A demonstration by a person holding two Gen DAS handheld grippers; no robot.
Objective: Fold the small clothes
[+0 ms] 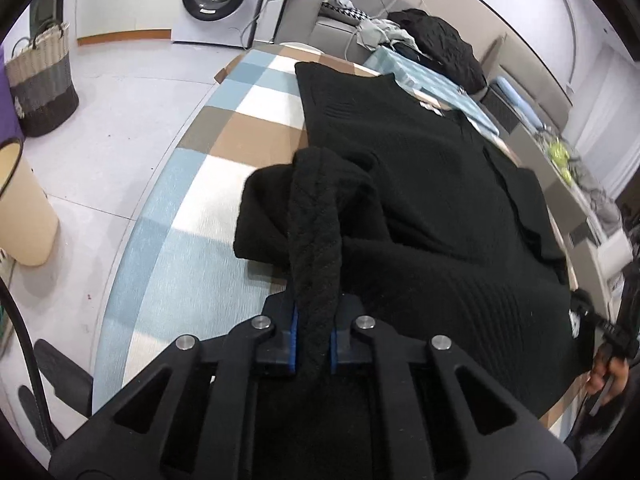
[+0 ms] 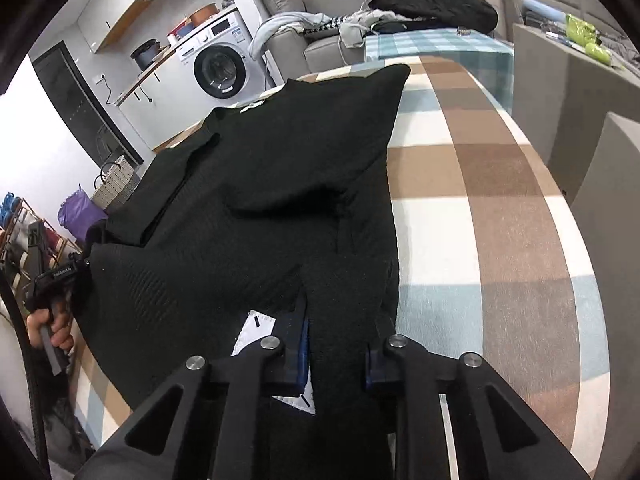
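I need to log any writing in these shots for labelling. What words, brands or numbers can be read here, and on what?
None can be read with certainty.
Print on the left gripper: too small.
White tag on the black sweater: dark marks, unreadable.
Neck label: blurred.
Stickers on the washing machine: blurred.

- The sweater (image 1: 420,200) is black, with a ribbed knit.
- The tablecloth (image 2: 500,220) is checked in brown, pale blue, grey and white.
- The gripper pads (image 1: 295,336) are blue, on black frames.
- The washing machine (image 2: 220,64) is white.
- The basket (image 1: 40,80) is woven in cream, grey and dark brown bands.
- The bin (image 1: 24,216) is beige.
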